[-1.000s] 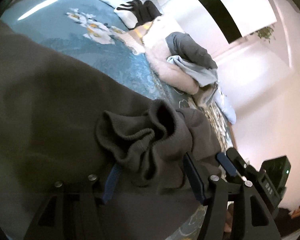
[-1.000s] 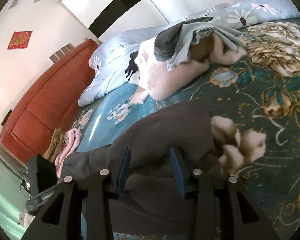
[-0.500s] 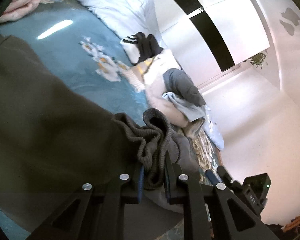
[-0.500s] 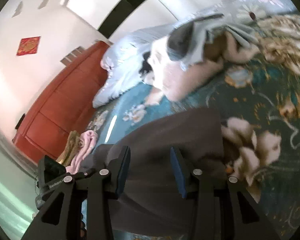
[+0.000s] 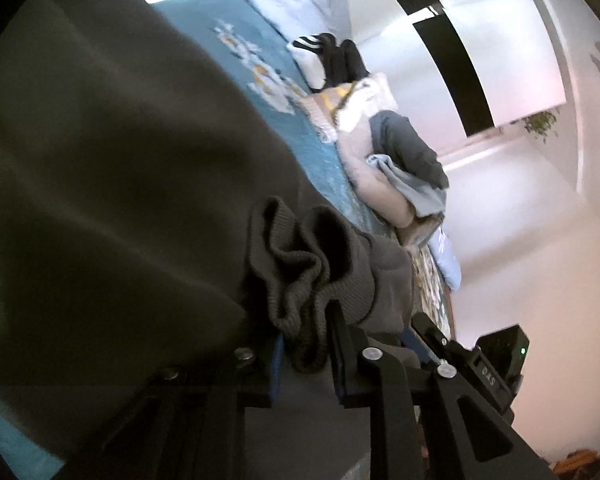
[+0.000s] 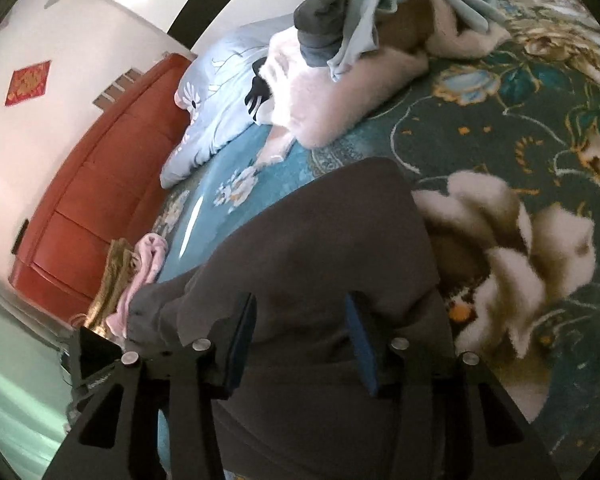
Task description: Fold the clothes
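A dark grey-brown sweatshirt (image 5: 112, 184) lies spread on the floral bedspread (image 6: 500, 128). In the left wrist view its ribbed cuff (image 5: 300, 264) stands bunched up between the fingers of my left gripper (image 5: 306, 354). The jaws are opening, but the pads still touch the cuff on both sides. In the right wrist view my right gripper (image 6: 300, 340) hangs low over the same sweatshirt (image 6: 320, 240). Its jaws are opening; the cloth lies between them, and the blue pads (image 6: 360, 348) show free of it.
A heap of clothes (image 6: 360, 40) with a pink fleece sits further up the bed, beside pale blue pillows (image 6: 220, 92). A pink and olive bundle (image 6: 136, 264) lies near the red headboard (image 6: 92, 184). The bed's edge runs along the right in the left wrist view.
My left gripper closed on the ribbed cuff and lifted it toward the sweatshirt's body, then eased slightly wider. My right gripper sank closer to the cloth and widened a little.
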`<action>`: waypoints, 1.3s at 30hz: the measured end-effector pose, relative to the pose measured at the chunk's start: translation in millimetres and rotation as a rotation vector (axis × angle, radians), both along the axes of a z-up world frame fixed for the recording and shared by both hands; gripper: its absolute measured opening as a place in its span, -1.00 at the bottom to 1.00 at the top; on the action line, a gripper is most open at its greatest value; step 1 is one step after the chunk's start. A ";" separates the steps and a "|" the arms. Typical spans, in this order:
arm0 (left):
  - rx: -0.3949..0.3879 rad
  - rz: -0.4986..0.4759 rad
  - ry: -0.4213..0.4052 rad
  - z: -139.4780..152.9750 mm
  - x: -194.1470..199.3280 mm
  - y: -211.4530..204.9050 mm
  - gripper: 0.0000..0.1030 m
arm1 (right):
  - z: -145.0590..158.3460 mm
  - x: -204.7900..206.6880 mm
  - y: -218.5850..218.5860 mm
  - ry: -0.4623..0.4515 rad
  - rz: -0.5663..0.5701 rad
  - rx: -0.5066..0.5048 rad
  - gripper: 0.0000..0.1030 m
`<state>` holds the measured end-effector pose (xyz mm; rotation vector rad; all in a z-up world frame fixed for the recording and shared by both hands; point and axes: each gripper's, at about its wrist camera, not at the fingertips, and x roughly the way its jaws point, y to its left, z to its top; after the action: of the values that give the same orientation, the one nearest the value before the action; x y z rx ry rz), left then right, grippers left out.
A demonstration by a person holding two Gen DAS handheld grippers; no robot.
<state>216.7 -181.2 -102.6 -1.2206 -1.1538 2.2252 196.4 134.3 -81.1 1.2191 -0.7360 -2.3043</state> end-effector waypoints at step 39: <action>-0.017 0.596 -0.002 -1.5 54.1 -193.4 -0.25 | 25.1 10.6 3.1 0.087 -0.023 -0.105 -0.04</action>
<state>270.8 -374.6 -104.1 -0.9665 -1.6715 2.6449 207.0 137.4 -55.9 1.0620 -0.8324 -2.2907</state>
